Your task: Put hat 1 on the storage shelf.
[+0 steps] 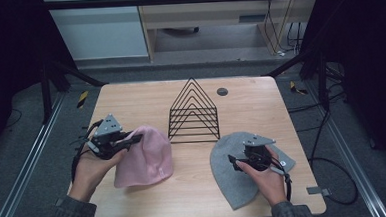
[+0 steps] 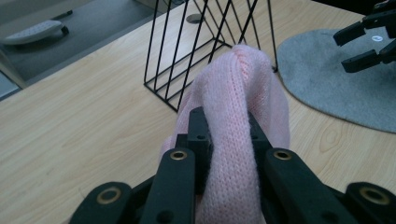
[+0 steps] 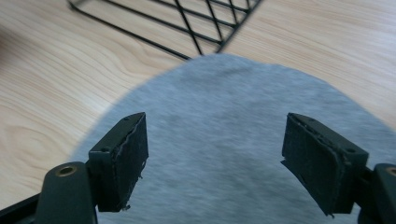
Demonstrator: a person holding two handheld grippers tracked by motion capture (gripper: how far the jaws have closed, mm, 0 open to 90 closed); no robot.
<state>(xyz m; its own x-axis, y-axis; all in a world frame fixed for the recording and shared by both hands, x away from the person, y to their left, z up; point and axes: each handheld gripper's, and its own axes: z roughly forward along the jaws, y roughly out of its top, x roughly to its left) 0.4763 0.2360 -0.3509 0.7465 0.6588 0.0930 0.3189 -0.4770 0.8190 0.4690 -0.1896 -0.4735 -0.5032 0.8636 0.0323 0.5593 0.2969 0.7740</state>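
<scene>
Pink hat pinched, grey hat under spread jaws

Left tool [image 2: 228,135] clamped on a fold of pink hat [image 2: 236,88], wire rack [image 2: 196,51] just beyond on the counter [image 2: 74,121]. Right tool [image 3: 215,154] spread wide above grey hat [image 3: 219,112], not gripping.

A black wire file rack [image 1: 193,111] stands upright at the middle of the light wooden desk [image 1: 130,94]. A round dark cable grommet [image 1: 222,91] sits in the desktop near the far edge, just right of the rack.
</scene>
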